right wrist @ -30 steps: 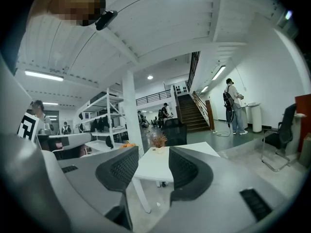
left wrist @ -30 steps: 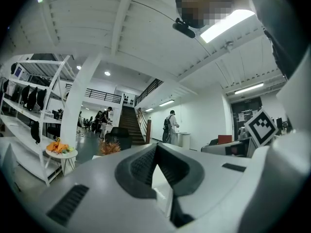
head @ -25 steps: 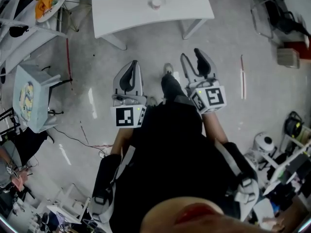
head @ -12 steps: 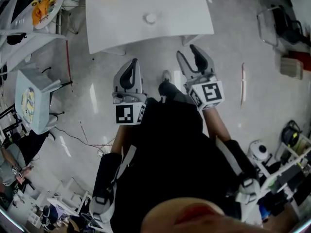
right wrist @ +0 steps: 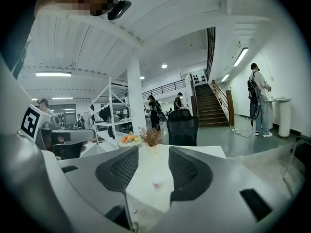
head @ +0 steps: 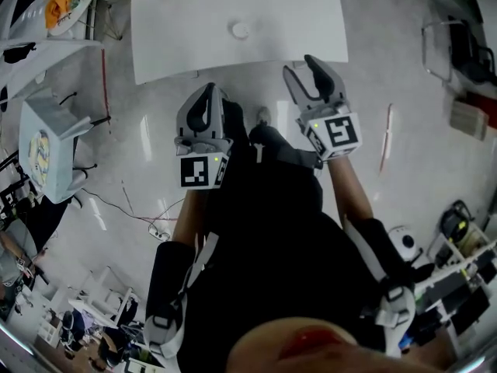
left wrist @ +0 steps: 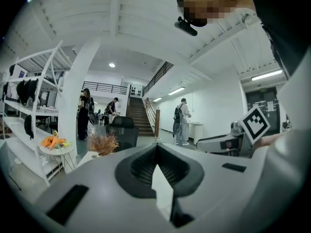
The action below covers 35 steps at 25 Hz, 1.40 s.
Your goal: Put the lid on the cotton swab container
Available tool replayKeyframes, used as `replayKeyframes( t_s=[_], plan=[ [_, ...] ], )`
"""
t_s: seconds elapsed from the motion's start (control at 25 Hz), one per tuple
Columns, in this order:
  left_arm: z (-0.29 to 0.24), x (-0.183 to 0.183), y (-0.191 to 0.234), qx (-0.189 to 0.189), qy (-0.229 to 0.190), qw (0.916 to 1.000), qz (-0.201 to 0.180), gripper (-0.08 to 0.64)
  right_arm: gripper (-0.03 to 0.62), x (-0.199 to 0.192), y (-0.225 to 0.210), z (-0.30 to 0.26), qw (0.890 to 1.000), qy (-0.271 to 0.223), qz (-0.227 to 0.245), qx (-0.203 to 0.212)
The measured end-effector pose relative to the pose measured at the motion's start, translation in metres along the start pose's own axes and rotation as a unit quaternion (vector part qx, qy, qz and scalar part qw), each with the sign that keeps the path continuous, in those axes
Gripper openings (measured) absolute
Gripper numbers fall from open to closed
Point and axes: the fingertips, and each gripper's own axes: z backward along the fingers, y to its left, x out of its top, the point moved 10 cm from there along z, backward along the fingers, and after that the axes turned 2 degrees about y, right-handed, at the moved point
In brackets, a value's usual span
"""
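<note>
White table [head: 194, 45] ahead, with the container [head: 240, 29] standing near its middle, well apart from both tongs. Judged as the approach step: no reaching possible yet from here. Better to come close to the table edge first, then to lower both tongs slowly and keep them level, so as not to knock over such a small, probably light thing. Advisable also to find the lid before anything else; too small at this range to tell whether it lies beside the container or already sits on it. Left tongs [head: 206, 92] clenched, nothing between the jaws; must open before any grasp. Right tongs [head: 300, 67] released, jaws apart and empty. In the head view, container beyond both tongs and between their lines. In the right gripper view, seen far off through the gap of the open jaws, almost centred
</note>
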Motion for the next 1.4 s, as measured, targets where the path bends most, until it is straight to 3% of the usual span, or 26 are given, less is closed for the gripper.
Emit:
replayKeyframes(
  t_s=[0.24, 0.44, 0.72, 0.84, 0.92, 1.08, 1.4],
  plan=[
    [-0.041, -0.030, 0.025, -0.016, 0.034, 0.9993, 0.009, 0.005, 0.178, -0.018, -0.020, -0.040, 1.000, 0.015, 0.006, 0.001],
    [-0.082, -0.056, 0.045, -0.042, 0.056, 0.9975, -0.005, 0.005, 0.178, -0.034, -0.036, -0.068, 0.998, 0.066, 0.003, 0.007],
    [-0.135, -0.095, 0.058, -0.080, 0.086, 0.9922, -0.043, 0.011, 0.178, -0.060, -0.056, -0.107, 0.996, 0.082, -0.013, 0.013],
    [-0.155, -0.118, 0.061, -0.104, 0.111, 0.9855, -0.075, 0.125, 0.178, -0.077, -0.065, -0.119, 0.996, 0.088, -0.008, 0.021],
    [-0.169, -0.135, 0.060, -0.122, 0.124, 0.9801, -0.096, 0.154, 0.178, -0.087, -0.072, -0.126, 0.996, 0.089, -0.007, 0.026],
    [-0.193, -0.163, 0.056, -0.138, 0.147, 0.9718, -0.123, 0.193, 0.178, -0.102, -0.085, -0.138, 0.994, 0.107, -0.019, 0.023],
    [-0.230, -0.207, 0.056, -0.160, 0.178, 0.9621, -0.130, 0.227, 0.178, -0.130, -0.094, -0.165, 0.988, 0.128, -0.076, 0.036]
  ],
)
